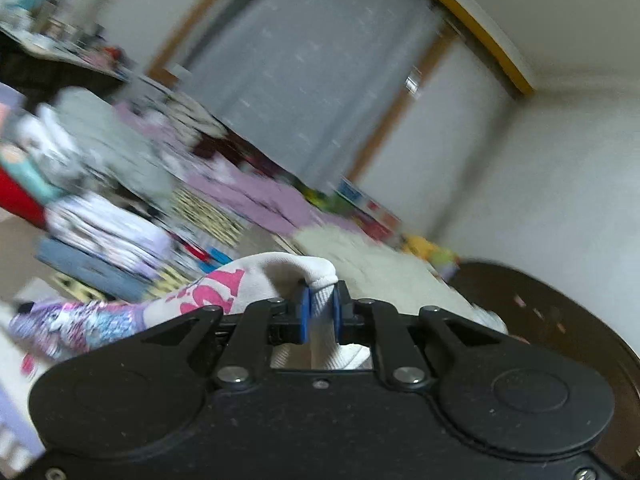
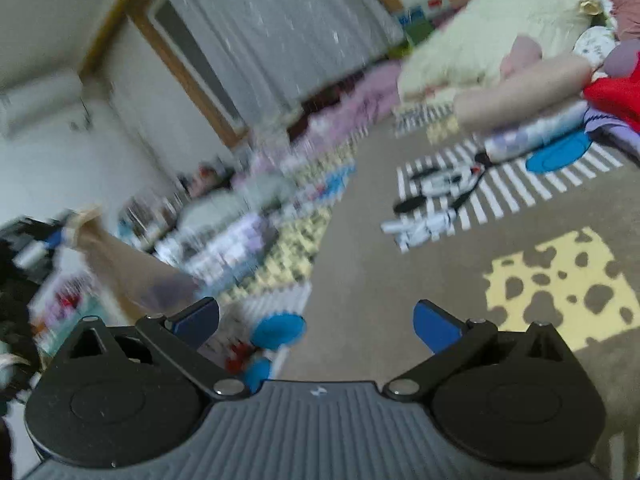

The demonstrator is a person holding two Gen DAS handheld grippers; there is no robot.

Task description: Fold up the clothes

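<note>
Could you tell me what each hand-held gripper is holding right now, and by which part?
The left hand-held gripper pinches a white garment with pink print by a ribbed edge. The right hand-held gripper is open, holding nothing.

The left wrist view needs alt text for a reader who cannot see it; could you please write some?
The left tool is shut on a white garment with pink lettering, pinching a ribbed edge. Behind it, blurred, stacks of folded clothes lie on a patterned floor before a pale curtain.
</note>
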